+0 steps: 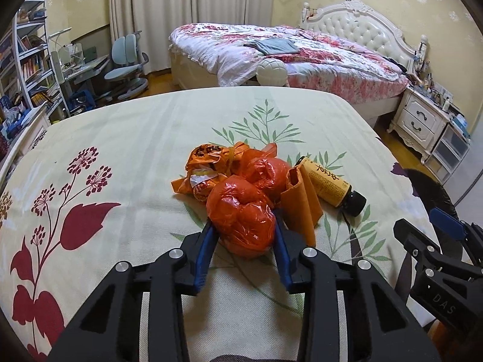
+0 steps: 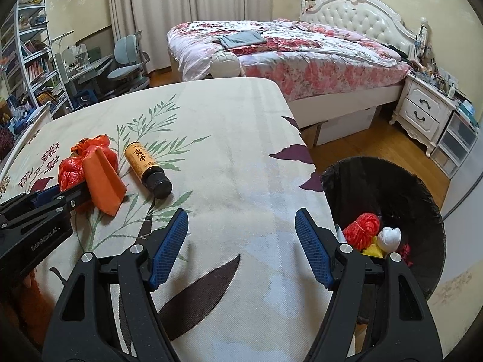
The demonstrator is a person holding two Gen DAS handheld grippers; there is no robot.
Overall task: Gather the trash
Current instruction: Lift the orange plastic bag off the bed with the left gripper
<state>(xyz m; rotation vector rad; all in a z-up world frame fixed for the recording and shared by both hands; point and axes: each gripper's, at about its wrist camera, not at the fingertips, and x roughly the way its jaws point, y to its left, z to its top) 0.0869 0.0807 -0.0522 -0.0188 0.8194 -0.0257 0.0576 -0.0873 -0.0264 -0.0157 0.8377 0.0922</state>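
A pile of trash lies on the floral tablecloth point(image 1: 126, 138): a crumpled red plastic bag point(image 1: 241, 214), a second red bag point(image 1: 265, 172), an orange wrapper point(image 1: 208, 163), a folded orange paper point(image 1: 302, 205) and a yellow-labelled dark bottle point(image 1: 332, 185). My left gripper point(image 1: 244, 224) is shut on the nearest red bag, one blue pad on each side. My right gripper point(image 2: 241, 220) is open and empty above the cloth, right of the bottle point(image 2: 146, 166). A black-lined trash bin point(image 2: 392, 181) stands off the table's right edge with red, yellow and white trash inside.
The table's right edge drops to a wooden floor point(image 2: 347, 147). Behind stand a bed with a floral quilt point(image 1: 286, 57), a white nightstand point(image 1: 419, 117), a desk with a blue chair point(image 1: 126, 63) and a bookshelf point(image 1: 27, 60) at the left.
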